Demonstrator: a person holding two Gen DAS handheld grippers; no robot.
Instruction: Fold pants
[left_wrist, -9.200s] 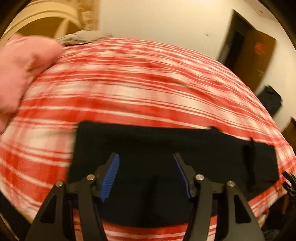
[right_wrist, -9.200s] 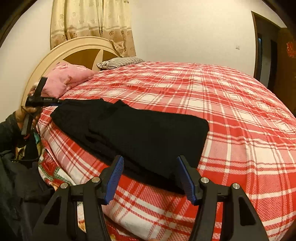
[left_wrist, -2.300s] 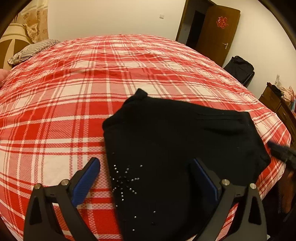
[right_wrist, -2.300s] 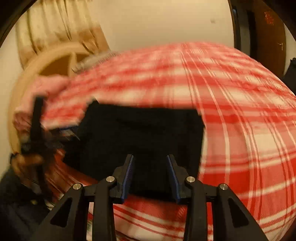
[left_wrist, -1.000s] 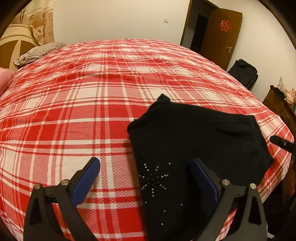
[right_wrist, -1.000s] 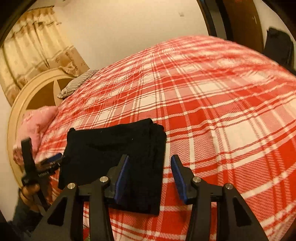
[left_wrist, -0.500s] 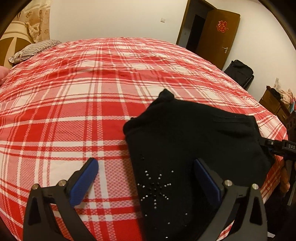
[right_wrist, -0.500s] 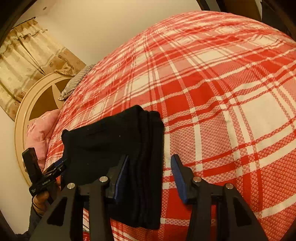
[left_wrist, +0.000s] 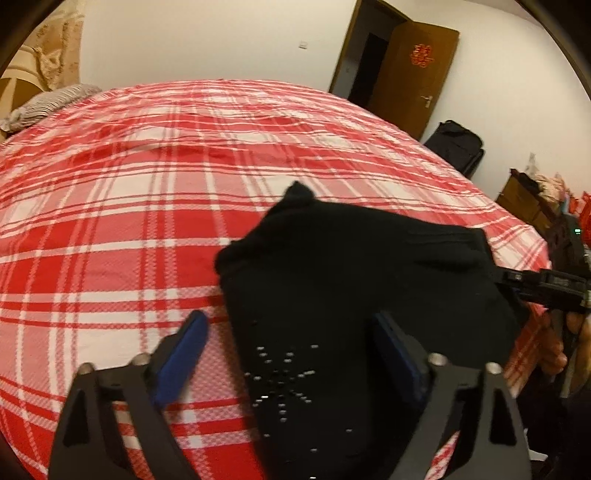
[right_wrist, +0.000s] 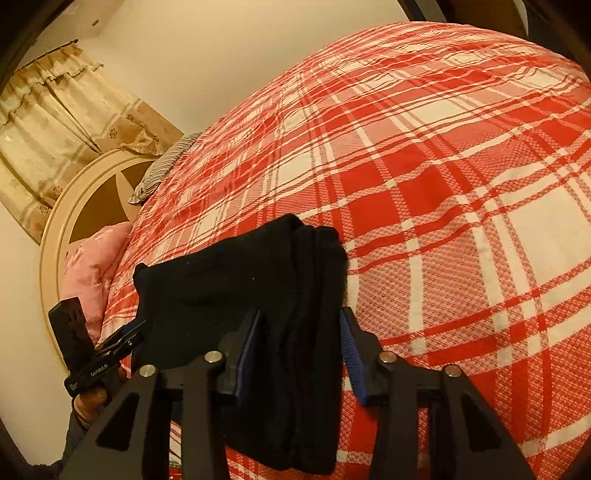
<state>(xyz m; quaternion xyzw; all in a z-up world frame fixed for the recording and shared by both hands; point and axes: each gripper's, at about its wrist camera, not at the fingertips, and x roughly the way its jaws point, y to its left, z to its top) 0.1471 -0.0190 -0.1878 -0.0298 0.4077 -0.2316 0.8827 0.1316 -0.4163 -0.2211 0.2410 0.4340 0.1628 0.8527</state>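
The black pants (left_wrist: 351, 273) lie folded into a thick pad near the bed's near edge, with a star of small studs facing up. My left gripper (left_wrist: 288, 354) hovers over their studded end, its jaws closing. One pad is over the bedspread and the other over the cloth, neither pressing. In the right wrist view the pants (right_wrist: 221, 288) show a stacked folded edge. My right gripper (right_wrist: 299, 354) straddles that edge with its jaws closing, the cloth between the pads but not visibly squeezed. Each gripper shows in the other's view: the right gripper (left_wrist: 546, 284) and the left gripper (right_wrist: 122, 339).
The red and white plaid bedspread (left_wrist: 147, 192) covers the whole bed. A pink pillow (right_wrist: 92, 266), a striped pillow (right_wrist: 162, 173) and a round headboard (right_wrist: 62, 221) stand at the head end. A brown door (left_wrist: 417, 77), a black bag (left_wrist: 458, 147) and a dresser (left_wrist: 524, 199) line the far wall.
Both grippers' jaws have narrowed. The right gripper has sunk closer to the pants' folded edge, which now sits between its pads. The pants themselves lie as before.
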